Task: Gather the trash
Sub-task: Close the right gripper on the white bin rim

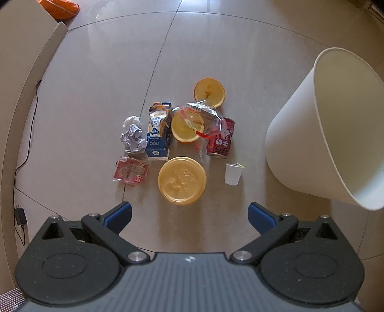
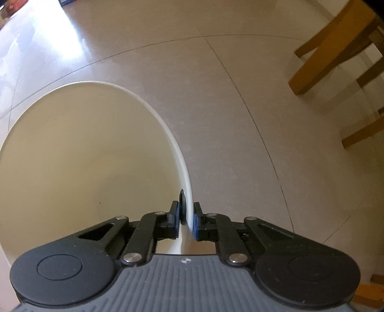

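Observation:
A pile of trash lies on the tiled floor in the left wrist view: a yellow lid, a milk carton, crumpled paper, a red wrapper, a red can, a clear wrapper, two orange slices, and a small white cup. My left gripper hangs open above the floor just short of the lid. A white waste bin stands tilted at the right. My right gripper is shut on the bin's rim, and the bin looks empty inside.
A black cable and plug run along the left wall base. An orange object lies at the far top left. Wooden chair legs stand at the right of the right wrist view. Bare tiles surround the pile.

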A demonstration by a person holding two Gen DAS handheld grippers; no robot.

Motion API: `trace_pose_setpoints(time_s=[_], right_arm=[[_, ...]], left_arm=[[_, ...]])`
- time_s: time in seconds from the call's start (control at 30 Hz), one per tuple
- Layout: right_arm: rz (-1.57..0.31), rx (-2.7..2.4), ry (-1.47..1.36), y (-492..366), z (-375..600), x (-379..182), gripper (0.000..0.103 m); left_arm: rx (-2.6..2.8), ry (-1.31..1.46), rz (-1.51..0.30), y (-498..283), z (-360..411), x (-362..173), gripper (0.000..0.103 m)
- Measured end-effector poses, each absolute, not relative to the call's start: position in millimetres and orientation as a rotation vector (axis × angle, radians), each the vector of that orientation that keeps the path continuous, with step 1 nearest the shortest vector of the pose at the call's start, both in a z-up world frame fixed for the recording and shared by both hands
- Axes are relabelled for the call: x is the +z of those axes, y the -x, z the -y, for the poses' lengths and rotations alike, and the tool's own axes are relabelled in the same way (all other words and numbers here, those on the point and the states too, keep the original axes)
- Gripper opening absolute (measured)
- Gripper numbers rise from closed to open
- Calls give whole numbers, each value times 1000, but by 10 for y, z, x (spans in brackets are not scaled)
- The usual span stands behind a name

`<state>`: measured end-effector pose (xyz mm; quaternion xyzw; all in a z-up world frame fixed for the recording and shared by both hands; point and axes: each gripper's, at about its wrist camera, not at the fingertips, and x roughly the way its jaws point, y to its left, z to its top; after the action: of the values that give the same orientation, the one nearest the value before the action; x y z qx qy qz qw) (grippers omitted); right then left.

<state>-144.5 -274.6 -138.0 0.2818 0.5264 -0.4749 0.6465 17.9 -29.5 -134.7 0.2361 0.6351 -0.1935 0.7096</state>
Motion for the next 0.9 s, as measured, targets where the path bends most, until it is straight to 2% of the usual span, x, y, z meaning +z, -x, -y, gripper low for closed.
trace_pose_setpoints(time_s=[0.33, 0.7, 0.87, 0.9], right_arm=[[-1259, -901, -475, 1121, 3101, -1306, 13], [-1243, -734, -278, 530, 3471, -1274, 16], [-1266, -704, -317, 435, 3592, -1272, 16], [-1270, -701, -338, 487, 3641, -1283, 20]], left_arm=[[-430, -530, -1404, -203, 304, -1379, 102], [-438, -535, -1374, -243, 210, -1402, 102], [-469, -556, -1349, -280, 143, -1435, 102], [-474, -558, -1347, -286, 129, -1443, 102]])
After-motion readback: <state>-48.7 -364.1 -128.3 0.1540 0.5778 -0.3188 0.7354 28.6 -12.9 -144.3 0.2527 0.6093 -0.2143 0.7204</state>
